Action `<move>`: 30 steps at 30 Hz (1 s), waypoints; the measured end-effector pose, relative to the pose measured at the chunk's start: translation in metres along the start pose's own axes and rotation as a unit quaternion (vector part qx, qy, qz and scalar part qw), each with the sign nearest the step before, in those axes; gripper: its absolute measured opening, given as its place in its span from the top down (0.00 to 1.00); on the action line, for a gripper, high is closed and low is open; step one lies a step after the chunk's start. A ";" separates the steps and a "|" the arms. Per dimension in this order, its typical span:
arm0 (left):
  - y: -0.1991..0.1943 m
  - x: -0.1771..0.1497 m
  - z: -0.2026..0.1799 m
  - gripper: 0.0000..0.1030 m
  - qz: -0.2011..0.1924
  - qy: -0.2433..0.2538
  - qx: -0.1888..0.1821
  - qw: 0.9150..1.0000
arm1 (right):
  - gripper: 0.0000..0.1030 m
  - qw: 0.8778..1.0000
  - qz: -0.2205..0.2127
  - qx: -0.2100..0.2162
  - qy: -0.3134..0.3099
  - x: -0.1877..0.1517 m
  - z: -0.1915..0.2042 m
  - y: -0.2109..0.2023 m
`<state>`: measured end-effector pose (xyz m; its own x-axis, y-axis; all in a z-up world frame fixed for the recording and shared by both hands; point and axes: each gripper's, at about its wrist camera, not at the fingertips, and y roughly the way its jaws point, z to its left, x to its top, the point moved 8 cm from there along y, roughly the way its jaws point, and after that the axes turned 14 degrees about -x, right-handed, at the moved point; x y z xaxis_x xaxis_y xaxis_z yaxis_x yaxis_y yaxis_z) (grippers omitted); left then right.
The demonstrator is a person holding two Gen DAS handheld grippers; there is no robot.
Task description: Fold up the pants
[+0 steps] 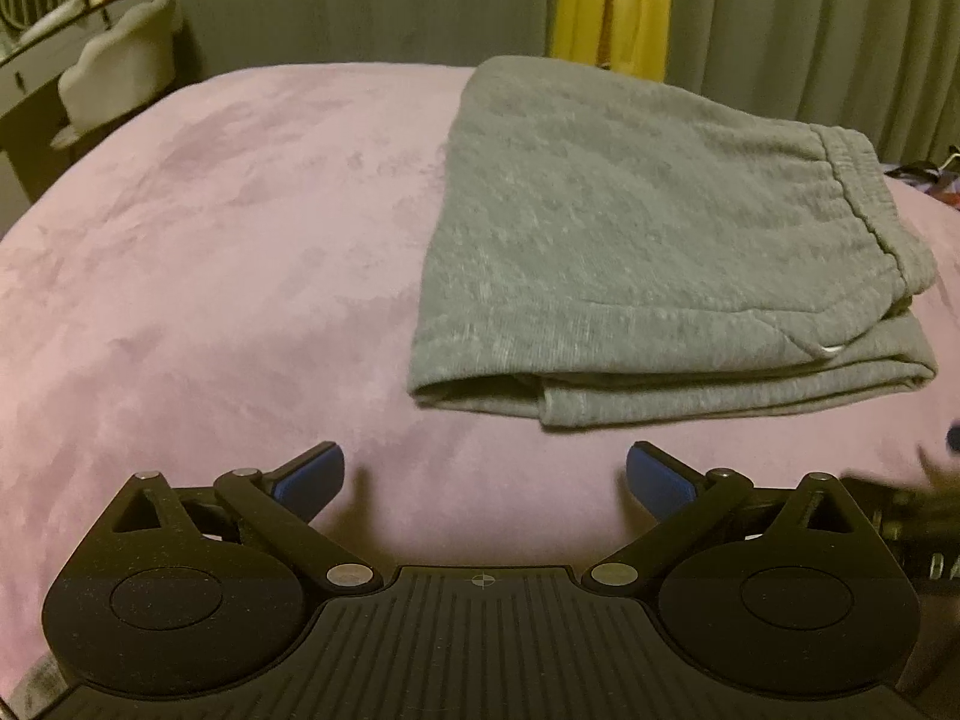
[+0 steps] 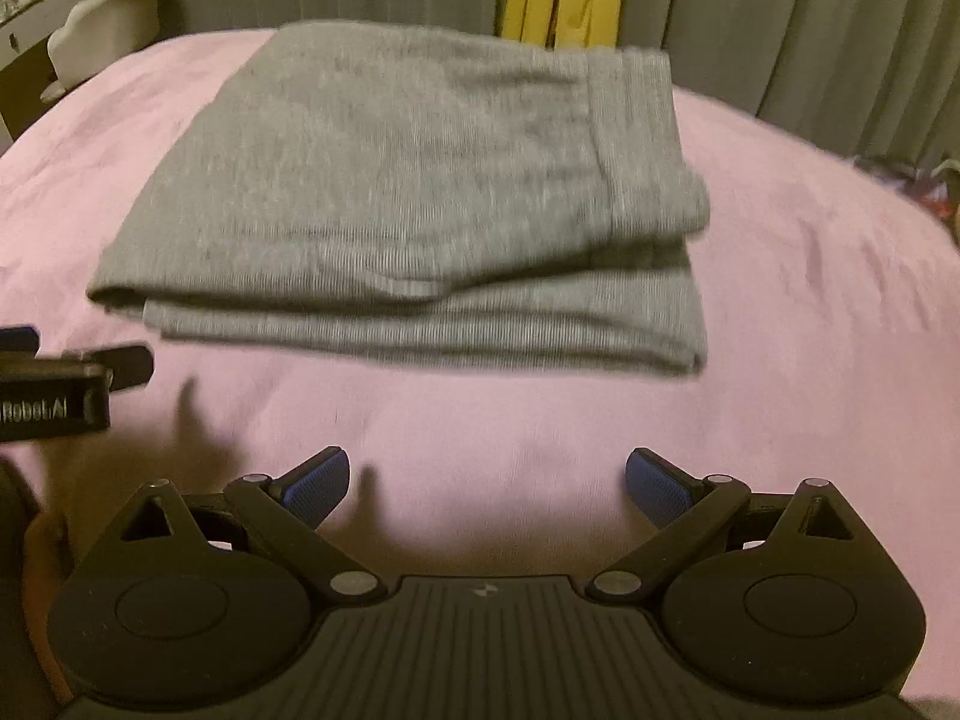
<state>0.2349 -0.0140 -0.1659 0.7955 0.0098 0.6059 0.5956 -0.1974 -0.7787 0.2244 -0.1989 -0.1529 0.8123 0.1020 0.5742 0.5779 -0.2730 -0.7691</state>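
The grey pants lie folded into a compact stack on the pink bed cover, with the waistband at the right side. They also show in the right wrist view, slightly blurred. My left gripper is open and empty, a little short of the stack's near edge and to its left. My right gripper is open and empty, in front of the stack's near edge. The left gripper's body shows at the left edge of the right wrist view.
Grey curtains with a yellow strip hang behind the bed. A white chair and a desk stand at the far left. Some dark clutter lies at the bed's right edge.
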 end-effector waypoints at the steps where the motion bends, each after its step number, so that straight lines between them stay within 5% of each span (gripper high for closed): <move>1: 0.001 0.000 0.000 0.00 0.002 -0.001 -0.001 1.000 | 0.04 1.000 -0.013 -0.009 -0.006 0.005 0.001 -0.001; 5: 0.005 0.000 0.001 0.00 0.011 -0.006 -0.006 1.000 | 0.04 0.998 -0.051 -0.031 -0.029 0.015 0.008 -0.002; 30: 0.017 -0.005 0.003 0.00 0.051 -0.010 -0.002 0.999 | 0.04 0.998 -0.052 -0.012 0.025 0.013 -0.002 0.004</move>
<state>0.2413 -0.0145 -0.1832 0.8537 0.0085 0.5207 0.5115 -0.2019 -0.8352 0.2367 -0.2008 -0.1478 0.7426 0.0841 0.6644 0.6568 -0.2856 -0.6979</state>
